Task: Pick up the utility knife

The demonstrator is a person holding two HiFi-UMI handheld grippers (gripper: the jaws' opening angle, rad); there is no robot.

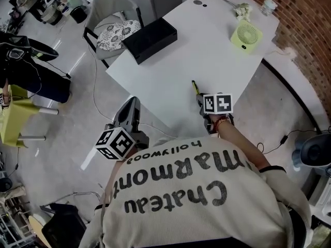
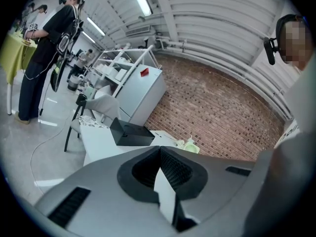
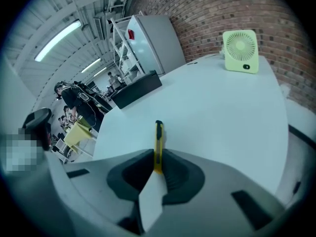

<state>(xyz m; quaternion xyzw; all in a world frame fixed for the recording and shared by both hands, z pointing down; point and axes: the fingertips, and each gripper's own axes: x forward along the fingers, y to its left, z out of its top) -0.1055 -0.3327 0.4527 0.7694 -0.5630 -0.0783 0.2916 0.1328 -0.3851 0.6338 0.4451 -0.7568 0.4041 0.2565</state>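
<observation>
The utility knife [image 3: 158, 137] is yellow with a black slider, and my right gripper [image 3: 158, 164] is shut on its rear end, with the tip sticking out ahead. In the head view the knife [image 1: 195, 88] points away from me over the near part of the white table [image 1: 207, 56], just in front of the right gripper [image 1: 199, 100]. Whether the tip touches the tabletop I cannot tell. My left gripper [image 1: 135, 102] hangs off the table's near left corner, over the floor. In its own view the left gripper [image 2: 159, 149] is shut with nothing between its pads.
On the table stand a black box [image 1: 150, 39] at the far left and a green fan [image 1: 246, 36] at the far right, with a small bottle [image 1: 267, 5] behind it. A chair with a patterned cushion [image 1: 116, 32] stands by the left edge. Cables lie on the floor.
</observation>
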